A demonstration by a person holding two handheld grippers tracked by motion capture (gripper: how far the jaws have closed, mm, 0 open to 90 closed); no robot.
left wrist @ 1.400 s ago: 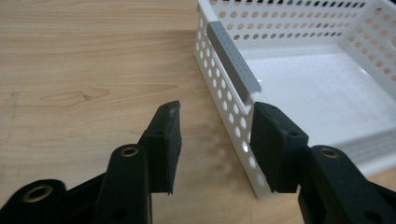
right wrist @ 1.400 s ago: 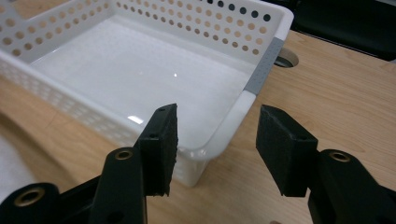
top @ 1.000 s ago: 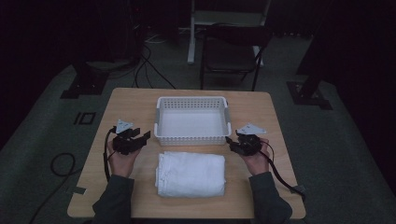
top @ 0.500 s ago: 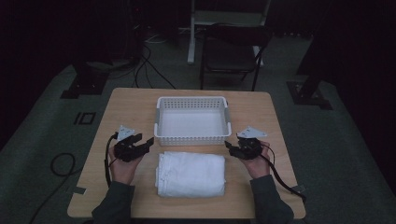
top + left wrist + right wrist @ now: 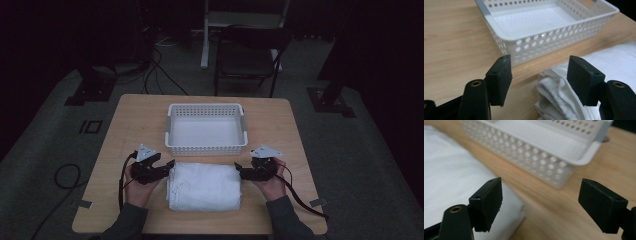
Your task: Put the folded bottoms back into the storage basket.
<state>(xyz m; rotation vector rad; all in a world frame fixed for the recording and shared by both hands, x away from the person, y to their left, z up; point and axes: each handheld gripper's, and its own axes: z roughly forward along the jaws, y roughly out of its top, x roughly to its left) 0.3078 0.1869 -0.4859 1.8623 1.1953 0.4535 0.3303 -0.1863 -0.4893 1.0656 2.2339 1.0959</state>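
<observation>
A folded white towel (image 5: 204, 186) lies on the wooden table (image 5: 130, 125) near its front edge. Just behind it stands an empty white perforated basket (image 5: 206, 147). My left gripper (image 5: 169, 167) sits at the towel's left end, open, with the towel's layered folds (image 5: 554, 90) between and just ahead of its jaws. My right gripper (image 5: 238, 170) is at the towel's right end, also open; the towel's corner (image 5: 454, 190) lies by its left jaw and the basket's corner (image 5: 564, 167) is ahead. Neither gripper holds anything.
A dark chair (image 5: 250, 60) stands beyond the far edge of the table. Cables (image 5: 155, 65) run across the grey floor at the back left. Cables trail from both grippers over the table's front edge.
Both grippers have moved inward toward the towel's ends, the left one also slightly nearer the front. The towel and basket have not moved.
</observation>
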